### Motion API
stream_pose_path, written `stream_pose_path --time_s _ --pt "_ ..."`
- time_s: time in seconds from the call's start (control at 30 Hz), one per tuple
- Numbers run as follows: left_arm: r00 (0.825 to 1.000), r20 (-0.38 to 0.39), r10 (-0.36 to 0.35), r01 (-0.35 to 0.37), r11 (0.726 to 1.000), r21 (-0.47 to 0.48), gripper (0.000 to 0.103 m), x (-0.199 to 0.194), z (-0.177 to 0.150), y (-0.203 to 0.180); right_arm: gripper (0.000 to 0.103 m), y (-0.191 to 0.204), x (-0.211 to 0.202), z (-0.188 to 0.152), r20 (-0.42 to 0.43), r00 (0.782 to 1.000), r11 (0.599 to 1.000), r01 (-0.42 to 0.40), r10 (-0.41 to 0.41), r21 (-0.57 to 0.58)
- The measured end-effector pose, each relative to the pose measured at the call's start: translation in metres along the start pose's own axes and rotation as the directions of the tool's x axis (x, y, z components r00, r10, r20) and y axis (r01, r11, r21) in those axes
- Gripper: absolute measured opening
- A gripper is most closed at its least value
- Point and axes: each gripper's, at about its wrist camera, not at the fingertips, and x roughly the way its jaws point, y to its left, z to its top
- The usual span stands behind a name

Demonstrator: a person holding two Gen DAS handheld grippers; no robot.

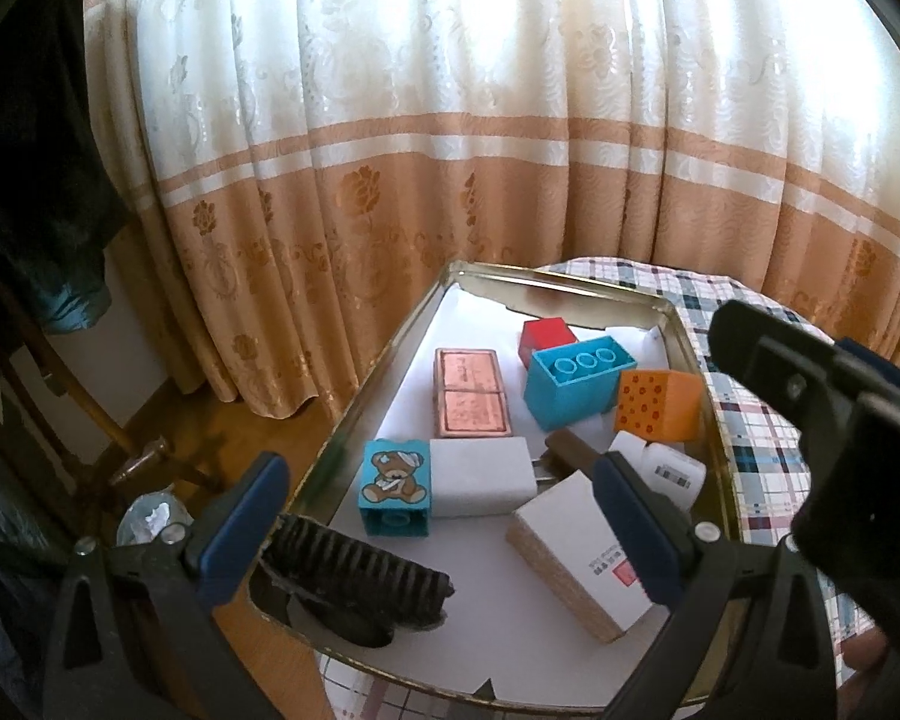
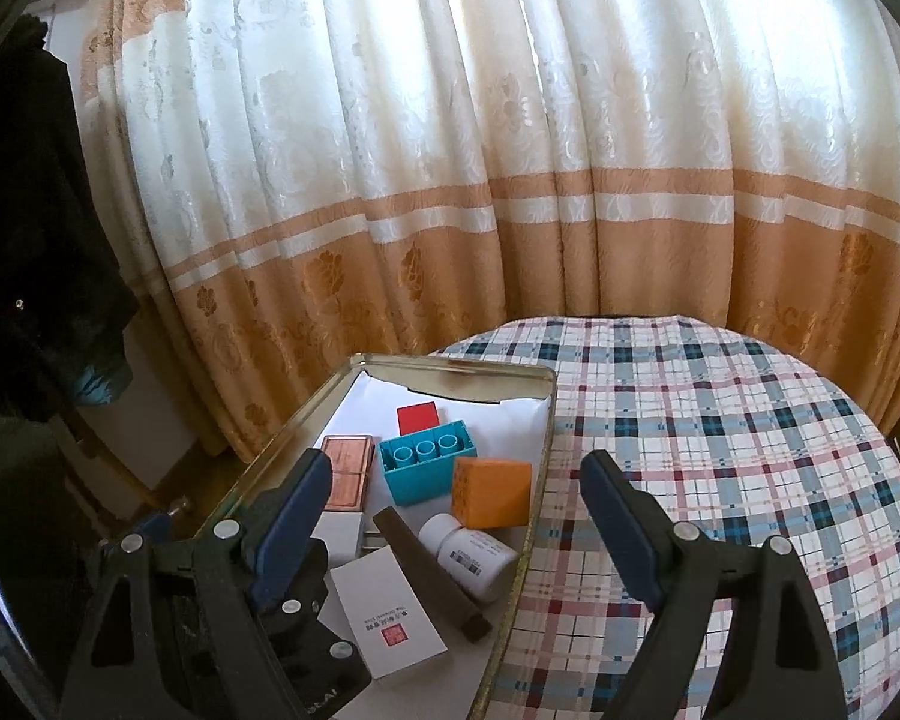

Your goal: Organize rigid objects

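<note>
A metal tin [image 1: 384,339] [image 2: 546,420] lined with white paper holds several rigid objects: a black brush [image 1: 360,564], a teddy-bear block [image 1: 395,487], a white adapter [image 1: 480,477], a copper box [image 1: 471,393] [image 2: 348,471], a teal block [image 1: 573,381] [image 2: 429,468], a red cube [image 1: 547,336] [image 2: 417,418], an orange block [image 1: 657,405] [image 2: 492,492], a white bottle [image 1: 672,474] [image 2: 468,555], a brown stick [image 2: 432,576] and a white card box [image 1: 582,546] [image 2: 384,618]. My left gripper [image 1: 444,525] is open and empty above the tin's near end. My right gripper [image 2: 456,516] is open and empty over the tin's right rim.
The tin lies on a round table with a plaid cloth [image 2: 720,450] [image 1: 762,438]. A cream and orange curtain [image 2: 480,180] hangs behind. Dark clothes [image 2: 36,240] and a wooden chair [image 1: 60,396] stand at the left.
</note>
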Motion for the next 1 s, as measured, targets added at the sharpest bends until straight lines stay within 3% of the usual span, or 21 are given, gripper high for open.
stream_pose_path --time_s 0.53,1.0 --pt "0.996 0.089 0.013 -0.014 1.0 0.012 0.102 -0.024 -0.004 -0.003 0.093 0.001 -0.032 -0.006 0.097 0.995 1.0 0.01 -0.007 -0.024" --pt "0.992 0.12 0.033 -0.035 0.999 0.016 0.102 -0.035 -0.006 0.0 0.094 -0.001 -0.043 -0.013 0.117 0.993 1.0 0.025 -0.024 -0.003"
